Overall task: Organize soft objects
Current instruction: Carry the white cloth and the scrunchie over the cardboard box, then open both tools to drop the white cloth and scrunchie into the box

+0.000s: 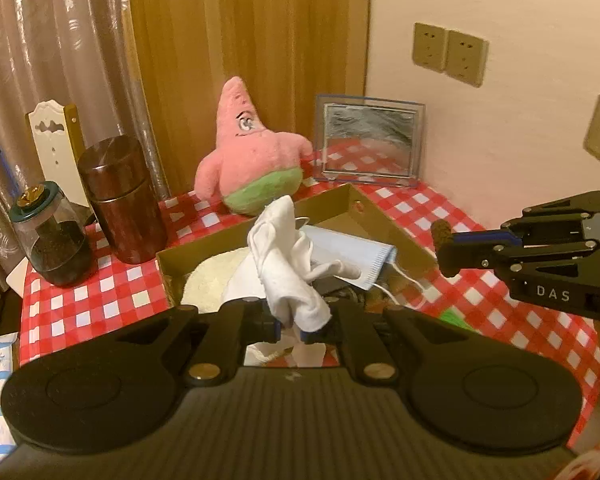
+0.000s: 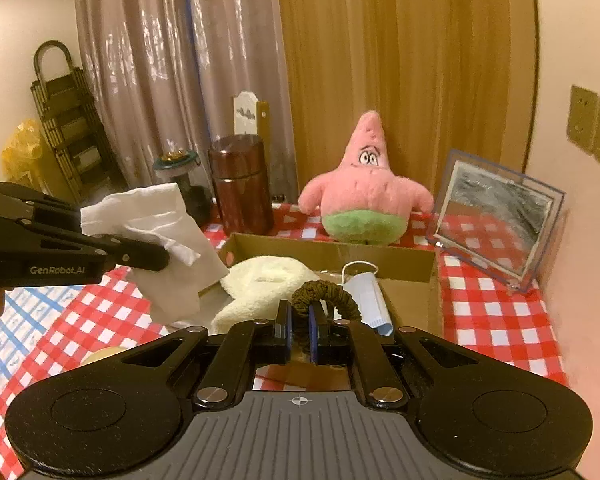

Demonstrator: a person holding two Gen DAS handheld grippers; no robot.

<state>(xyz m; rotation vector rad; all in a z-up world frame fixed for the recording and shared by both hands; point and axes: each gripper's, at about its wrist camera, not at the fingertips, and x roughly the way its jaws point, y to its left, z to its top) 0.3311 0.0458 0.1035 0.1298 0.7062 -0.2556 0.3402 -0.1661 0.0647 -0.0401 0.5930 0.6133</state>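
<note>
Dangling crumpled, white cloth (image 1: 288,264) hangs above cardboard box (image 1: 374,216).

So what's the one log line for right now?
left gripper: shut on white cloth | right gripper: shut on scrunchie | both above cardboard box
</note>
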